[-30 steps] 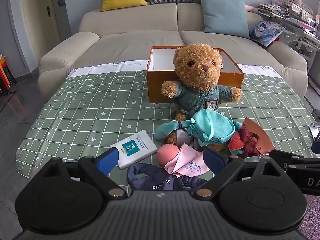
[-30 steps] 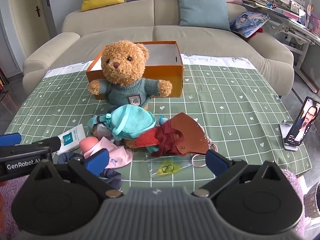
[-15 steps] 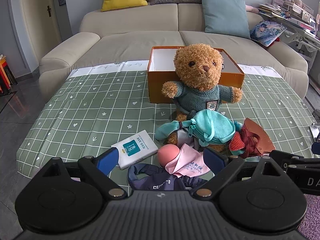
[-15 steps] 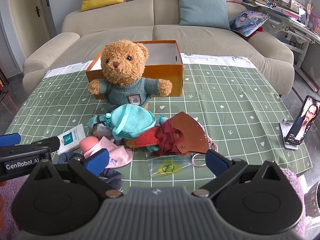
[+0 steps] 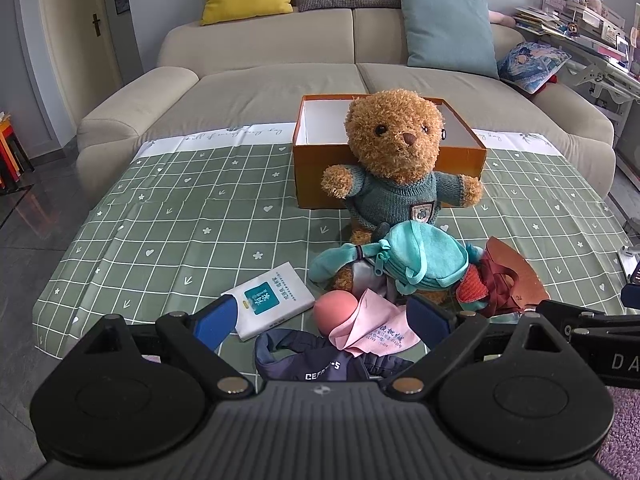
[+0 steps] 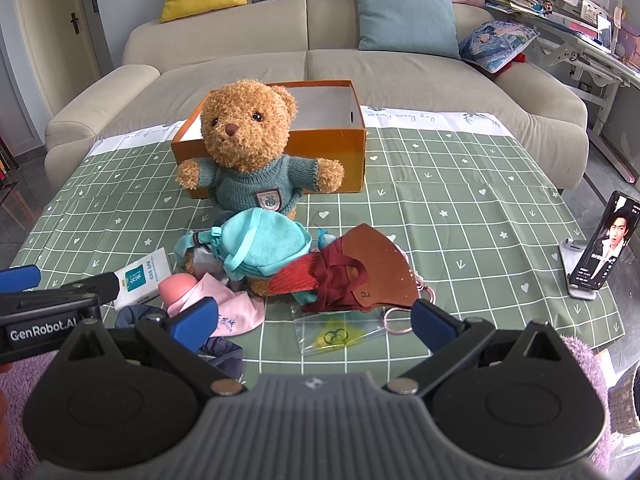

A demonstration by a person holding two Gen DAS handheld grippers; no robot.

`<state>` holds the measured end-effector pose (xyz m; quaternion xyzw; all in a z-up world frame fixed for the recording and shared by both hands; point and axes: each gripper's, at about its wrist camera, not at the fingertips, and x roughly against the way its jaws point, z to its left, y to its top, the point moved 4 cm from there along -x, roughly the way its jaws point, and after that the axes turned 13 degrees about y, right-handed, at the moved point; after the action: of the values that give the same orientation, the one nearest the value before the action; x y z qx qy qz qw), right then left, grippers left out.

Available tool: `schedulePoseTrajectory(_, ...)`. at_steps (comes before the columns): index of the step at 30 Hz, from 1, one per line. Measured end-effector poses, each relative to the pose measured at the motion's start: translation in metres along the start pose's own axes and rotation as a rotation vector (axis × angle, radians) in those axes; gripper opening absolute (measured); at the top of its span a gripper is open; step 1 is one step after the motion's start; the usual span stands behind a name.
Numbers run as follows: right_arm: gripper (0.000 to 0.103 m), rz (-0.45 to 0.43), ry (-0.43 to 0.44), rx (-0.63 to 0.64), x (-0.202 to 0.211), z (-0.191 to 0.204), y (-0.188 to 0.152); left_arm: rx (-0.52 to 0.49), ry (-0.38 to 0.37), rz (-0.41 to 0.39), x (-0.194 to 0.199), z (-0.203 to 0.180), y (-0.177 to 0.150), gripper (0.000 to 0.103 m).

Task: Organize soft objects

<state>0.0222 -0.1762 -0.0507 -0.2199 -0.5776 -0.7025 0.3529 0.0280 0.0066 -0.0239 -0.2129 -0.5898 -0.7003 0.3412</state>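
Observation:
A brown teddy bear (image 5: 394,160) (image 6: 248,156) in a teal sweater sits upright against an open orange box (image 5: 316,176) (image 6: 344,148). In front of it lies a pile: a teal pouch (image 5: 420,258) (image 6: 260,246), a pink cloth (image 5: 372,326) (image 6: 230,312), a navy garment (image 5: 308,364), red fabric and a brown mask (image 6: 376,274). My left gripper (image 5: 322,318) is open and empty at the near table edge, before the pink cloth. My right gripper (image 6: 314,320) is open and empty, before the mask.
A white and teal booklet (image 5: 272,300) lies left of the pile. A clear plastic bag (image 6: 338,334) lies near the front edge. A phone on a stand (image 6: 604,248) is at the right edge. A beige sofa (image 5: 280,84) stands behind the green checked tablecloth (image 5: 180,220).
Both grippers have edged slightly forward toward the pile. Nothing on the table has moved.

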Motion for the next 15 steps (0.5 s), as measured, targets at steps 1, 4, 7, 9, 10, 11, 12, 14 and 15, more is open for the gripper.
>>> schedulePoseTrajectory(1, 0.100, 0.001, 0.000, -0.001, -0.0004, -0.0006, 0.0000, 0.000, 0.001, 0.000, 0.0003, -0.0002, -0.0002, 0.103)
schedulePoseTrajectory(4, 0.100, 0.003, -0.001, -0.001, -0.0013, 0.0009, 0.0011, 0.001, 0.001, -0.001, 0.0002, -0.0001, -0.0002, 0.103)
schedulePoseTrajectory(7, 0.100, 0.003, 0.000, -0.001, -0.0019, 0.0009, 0.0013, 0.000, 0.001, 0.000, 0.0002, -0.0001, -0.0002, 0.103)
schedulePoseTrajectory(9, 0.100, 0.003, 0.000, -0.001, -0.0006, 0.0011, 0.0004, 0.000, 0.001, -0.001, 0.0002, -0.0001, -0.0003, 0.103)
schedulePoseTrajectory(10, 0.100, 0.003, 0.000, -0.002, -0.0003, 0.0011, 0.0004, -0.001, 0.002, -0.001, -0.0001, 0.0000, 0.0000, 0.103)
schedulePoseTrajectory(11, 0.100, 0.003, 0.000, -0.002, 0.0001, 0.0012, 0.0003, 0.000, 0.001, 0.000, 0.0002, -0.0001, -0.0004, 0.103)
schedulePoseTrajectory(12, 0.100, 0.003, 0.000, -0.002, 0.0002, 0.0011, 0.0004, 0.000, 0.002, 0.000, 0.0001, 0.0000, -0.0003, 0.103)
schedulePoseTrajectory(14, 0.100, 0.003, 0.000, -0.002, 0.0008, 0.0011, 0.0004, 0.000, 0.001, 0.000, 0.0000, 0.0000, -0.0003, 0.103)
schedulePoseTrajectory(15, 0.100, 0.004, 0.000, -0.003, 0.0011, 0.0013, 0.0002, 0.000, 0.001, 0.000, 0.0002, -0.0001, -0.0005, 0.103)
